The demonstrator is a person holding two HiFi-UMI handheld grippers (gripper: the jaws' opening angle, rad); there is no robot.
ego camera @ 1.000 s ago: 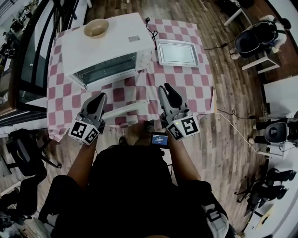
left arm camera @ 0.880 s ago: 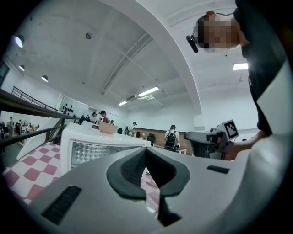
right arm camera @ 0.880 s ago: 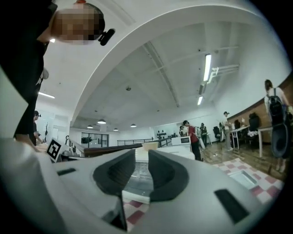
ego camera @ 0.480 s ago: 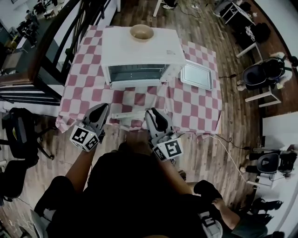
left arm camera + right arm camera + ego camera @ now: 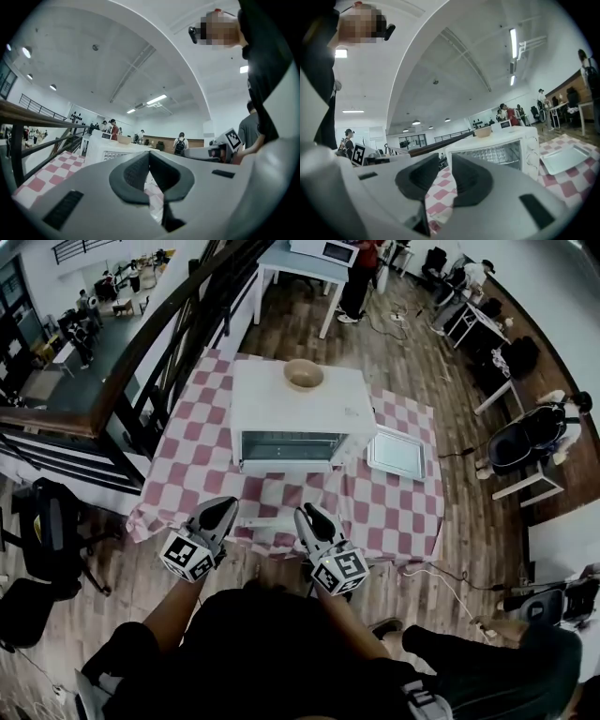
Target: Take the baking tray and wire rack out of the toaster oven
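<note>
The white toaster oven (image 5: 291, 409) stands at the back of the chequered table (image 5: 375, 507), its glass front facing me; a grid shows behind the glass (image 5: 494, 153). The silver baking tray (image 5: 397, 453) lies flat on the cloth right of the oven, also seen in the right gripper view (image 5: 562, 158). A pale flat strip, apparently the wire rack (image 5: 267, 524), lies near the table's front edge between both grippers. My left gripper (image 5: 225, 509) points level with its tips together (image 5: 149, 157). A narrow gap stands between the jaws of my right gripper (image 5: 306, 515), and only cloth shows through it (image 5: 446, 161).
A tan bowl (image 5: 304, 373) sits on top of the oven. A dark railing (image 5: 178, 343) runs along the table's left side. A black chair (image 5: 52, 531) stands at the left, an office chair (image 5: 525, 442) at the right. People and desks are far behind.
Both grippers have drawn back from over the table to its front edge. The oven and tray look farther away. Jaw openings look the same.
</note>
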